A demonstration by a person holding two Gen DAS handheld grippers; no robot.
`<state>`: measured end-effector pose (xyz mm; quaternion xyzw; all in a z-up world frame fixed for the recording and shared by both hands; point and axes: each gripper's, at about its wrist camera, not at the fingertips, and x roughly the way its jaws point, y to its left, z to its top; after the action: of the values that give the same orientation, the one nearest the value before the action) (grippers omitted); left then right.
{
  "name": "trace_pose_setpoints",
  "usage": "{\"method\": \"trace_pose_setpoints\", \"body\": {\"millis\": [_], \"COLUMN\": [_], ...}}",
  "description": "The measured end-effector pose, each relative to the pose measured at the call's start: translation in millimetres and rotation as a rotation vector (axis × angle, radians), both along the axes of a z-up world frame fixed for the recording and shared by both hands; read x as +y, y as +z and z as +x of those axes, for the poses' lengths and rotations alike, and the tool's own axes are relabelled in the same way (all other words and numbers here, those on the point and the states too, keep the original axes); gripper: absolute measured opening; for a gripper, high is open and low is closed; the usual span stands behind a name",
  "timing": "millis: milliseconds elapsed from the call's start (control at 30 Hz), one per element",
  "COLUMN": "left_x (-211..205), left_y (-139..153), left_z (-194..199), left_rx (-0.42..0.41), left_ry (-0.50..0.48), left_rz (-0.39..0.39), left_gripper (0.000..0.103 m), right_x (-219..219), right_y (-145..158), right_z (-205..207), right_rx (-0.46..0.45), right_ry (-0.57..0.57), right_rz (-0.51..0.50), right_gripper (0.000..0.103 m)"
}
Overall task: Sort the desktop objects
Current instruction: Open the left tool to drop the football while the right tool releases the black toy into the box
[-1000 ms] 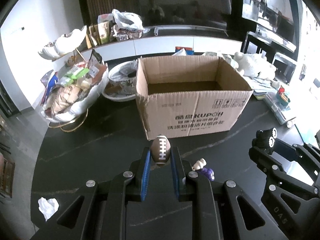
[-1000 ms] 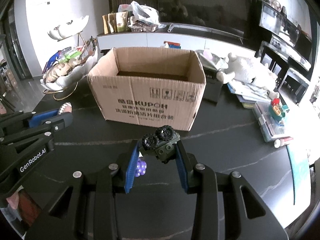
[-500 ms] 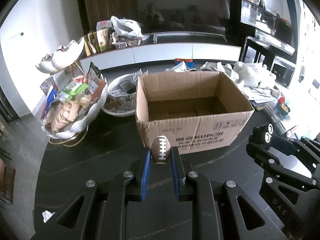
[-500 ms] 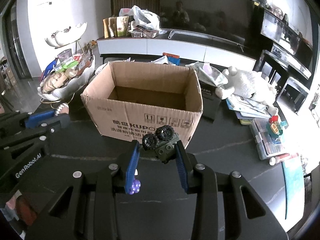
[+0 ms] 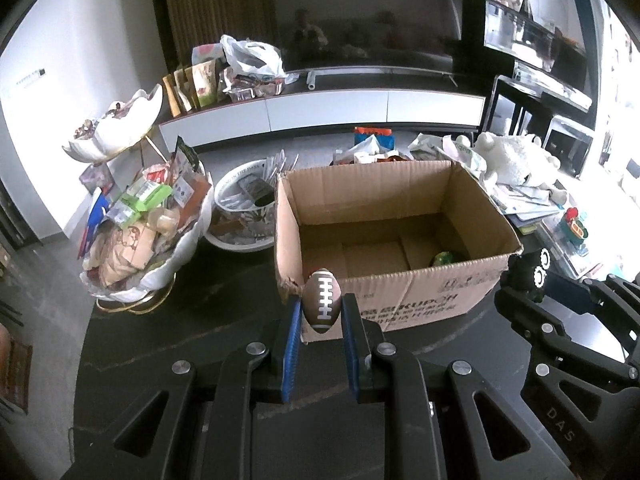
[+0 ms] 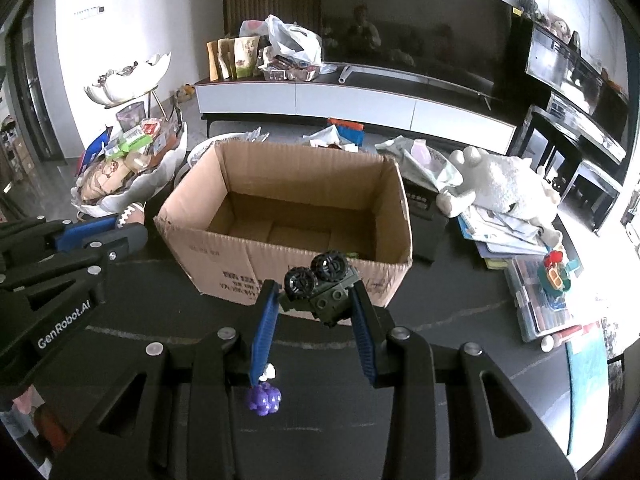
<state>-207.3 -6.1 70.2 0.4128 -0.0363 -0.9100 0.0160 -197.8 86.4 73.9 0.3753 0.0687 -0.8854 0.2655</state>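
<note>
My left gripper point(image 5: 321, 312) is shut on a small brown toy football point(image 5: 321, 300), held above the near left corner of an open cardboard box point(image 5: 400, 300). My right gripper point(image 6: 316, 304) is shut on a dark green toy truck point(image 6: 320, 288) with black wheels, held before the box's point(image 6: 288, 272) near wall. A green object point(image 5: 442, 258) lies inside the box. A purple toy point(image 6: 264, 398) with a small white piece lies on the black table point(image 6: 460, 320) under the right gripper. The left gripper point(image 6: 100, 232) shows at the left of the right wrist view.
A white shell-shaped stand of snacks point(image 5: 140, 232) and a white bowl point(image 5: 244, 208) stand left of the box. A white plush toy point(image 6: 504, 184), papers and a plastic case point(image 6: 536, 304) lie to the right. A TV console point(image 5: 320, 108) runs along the back.
Both grippers have risen and moved toward the box with their toys, so its inside now shows. The purple toy stays on the table.
</note>
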Motion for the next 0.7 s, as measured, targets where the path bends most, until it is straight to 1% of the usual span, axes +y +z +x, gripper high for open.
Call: {"method": "trace_pose_setpoints", "body": {"millis": [267, 400, 700], "left_x": [-6.0, -6.2, -3.5], "left_y": [2.4, 0.6, -4.4], "left_z": [-17.7, -27.4, -46.6], "left_rx": [-0.001, -0.014, -0.030], "left_ry": [0.008, 0.004, -0.007], "left_rz": [0.010, 0.002, -0.006], "left_gripper": [0.018, 0.018, 0.018], "right_x": [-6.4, -8.8, -18.5], "right_y": [6.0, 7.8, 3.7], "right_z": [-15.2, -24.4, -42.5], "right_rx": [0.014, 0.015, 0.000], "right_ry": [0.001, -0.002, 0.007], "right_rz": [0.002, -0.001, 0.000], "right_gripper": [0.033, 0.033, 0.033]}}
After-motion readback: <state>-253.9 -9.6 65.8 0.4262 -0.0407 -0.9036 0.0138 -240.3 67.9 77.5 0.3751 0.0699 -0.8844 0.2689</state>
